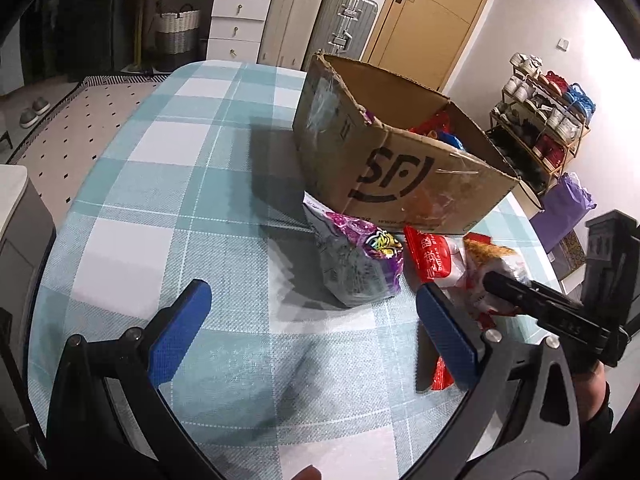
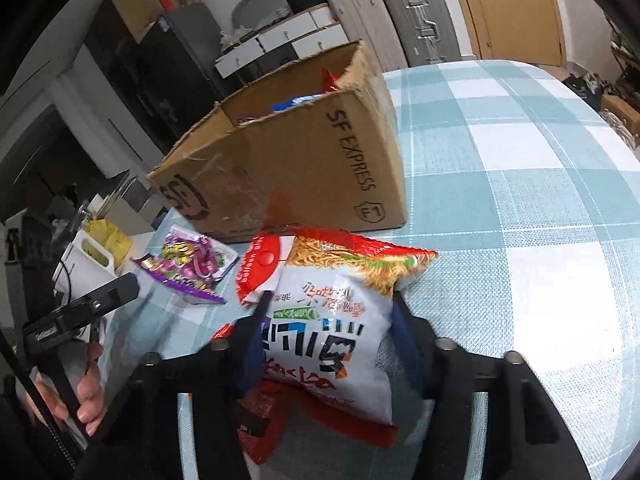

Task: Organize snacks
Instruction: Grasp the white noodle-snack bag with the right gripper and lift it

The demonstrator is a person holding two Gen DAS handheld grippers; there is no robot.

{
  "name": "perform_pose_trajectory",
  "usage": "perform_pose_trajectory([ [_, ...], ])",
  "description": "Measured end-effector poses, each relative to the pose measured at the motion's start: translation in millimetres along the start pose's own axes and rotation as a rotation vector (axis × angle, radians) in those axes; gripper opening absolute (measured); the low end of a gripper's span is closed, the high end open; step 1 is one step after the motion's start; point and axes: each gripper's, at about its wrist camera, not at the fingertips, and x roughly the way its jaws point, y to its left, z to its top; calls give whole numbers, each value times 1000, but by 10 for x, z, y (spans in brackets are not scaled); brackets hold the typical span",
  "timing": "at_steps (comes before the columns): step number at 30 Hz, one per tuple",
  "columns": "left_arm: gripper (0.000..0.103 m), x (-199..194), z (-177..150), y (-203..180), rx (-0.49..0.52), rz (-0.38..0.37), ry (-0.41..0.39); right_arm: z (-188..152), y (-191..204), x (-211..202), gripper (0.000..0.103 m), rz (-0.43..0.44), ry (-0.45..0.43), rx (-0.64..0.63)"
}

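An open cardboard box (image 1: 400,168) (image 2: 304,172) stands on the checked tablecloth (image 1: 160,200) with several snack packs inside. In front of it lie a purple snack bag (image 1: 360,264) (image 2: 192,268) and a red-and-white bag (image 1: 434,258) (image 2: 260,264). My right gripper (image 2: 330,300) is shut on a white and red noodle packet (image 2: 332,320) (image 1: 492,268), one finger pressing each side. My left gripper (image 1: 313,290) is open over bare cloth, short of the purple bag, its blue pads (image 1: 188,320) wide apart with nothing between them.
A shoe rack (image 1: 544,120) and a purple paper bag (image 1: 564,208) stand past the table's right edge. Suitcases (image 1: 348,28) and white drawers (image 1: 236,20) line the far wall. A white holder (image 2: 92,256) sits beyond the table's left edge in the right wrist view.
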Motion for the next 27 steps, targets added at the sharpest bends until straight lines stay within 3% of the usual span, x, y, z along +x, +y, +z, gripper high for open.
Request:
perform_pose_trajectory([
  [27,102,-77,45,-277,34,30,23,-271,12,-630,50,20,-116,-29],
])
